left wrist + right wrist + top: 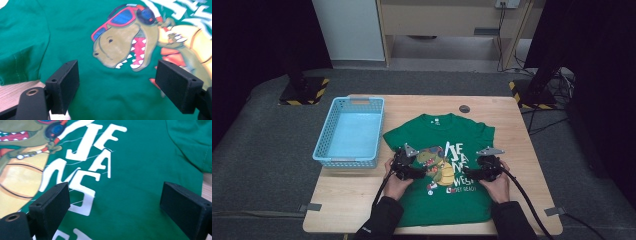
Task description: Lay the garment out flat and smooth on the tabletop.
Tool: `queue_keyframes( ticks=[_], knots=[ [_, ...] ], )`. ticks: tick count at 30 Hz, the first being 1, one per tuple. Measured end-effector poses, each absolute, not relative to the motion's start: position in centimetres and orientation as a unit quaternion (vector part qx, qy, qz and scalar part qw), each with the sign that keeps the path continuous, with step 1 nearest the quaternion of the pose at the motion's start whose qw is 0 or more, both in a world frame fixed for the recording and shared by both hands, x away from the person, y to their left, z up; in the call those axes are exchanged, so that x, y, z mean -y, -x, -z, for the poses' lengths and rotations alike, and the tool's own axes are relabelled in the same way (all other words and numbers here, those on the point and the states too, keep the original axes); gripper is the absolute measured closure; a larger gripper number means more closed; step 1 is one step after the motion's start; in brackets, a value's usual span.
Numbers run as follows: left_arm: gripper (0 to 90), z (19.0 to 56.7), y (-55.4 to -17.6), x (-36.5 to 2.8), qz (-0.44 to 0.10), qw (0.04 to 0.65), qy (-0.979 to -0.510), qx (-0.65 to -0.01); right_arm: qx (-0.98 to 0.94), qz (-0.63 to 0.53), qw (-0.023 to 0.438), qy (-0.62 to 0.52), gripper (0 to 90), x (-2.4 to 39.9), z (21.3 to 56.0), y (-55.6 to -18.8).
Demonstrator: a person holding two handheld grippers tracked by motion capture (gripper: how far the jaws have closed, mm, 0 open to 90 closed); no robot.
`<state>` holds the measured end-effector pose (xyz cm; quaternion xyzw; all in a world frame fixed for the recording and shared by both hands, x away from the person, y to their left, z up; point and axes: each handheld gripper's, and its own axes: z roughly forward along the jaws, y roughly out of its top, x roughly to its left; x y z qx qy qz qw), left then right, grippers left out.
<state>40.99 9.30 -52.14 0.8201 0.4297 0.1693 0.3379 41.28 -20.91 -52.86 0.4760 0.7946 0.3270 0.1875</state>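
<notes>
A green T-shirt [442, 145] with a dinosaur print and white lettering lies flat, front up, on the wooden table [347, 200]. My left gripper [408, 161] hovers over the shirt's left half, above the dinosaur's head [117, 47]; its jaws stand wide open with only cloth [75, 32] below them. Over the shirt's right half my right gripper [482, 165] hangs above the white letters [82, 157], also open with nothing between its pads. The shirt's right sleeve [192, 142] lies beyond it.
A light blue plastic basket [349, 131] with nothing in it stands on the table's left side, close to the shirt's left sleeve. A small dark round mark [464, 108] sits near the table's far edge. Cables trail from both grippers toward the near edge.
</notes>
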Motion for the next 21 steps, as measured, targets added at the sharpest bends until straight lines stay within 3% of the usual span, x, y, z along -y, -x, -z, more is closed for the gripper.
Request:
queue_keyframes(
  ticks=[21],
  knots=[
    [16.5,53.2,-41.5,-10.7,-0.171,0.339,-0.824,-0.421,-0.784,-0.334,0.202,-0.482,8.2,20.3,53.7,-40.9]
  ],
)
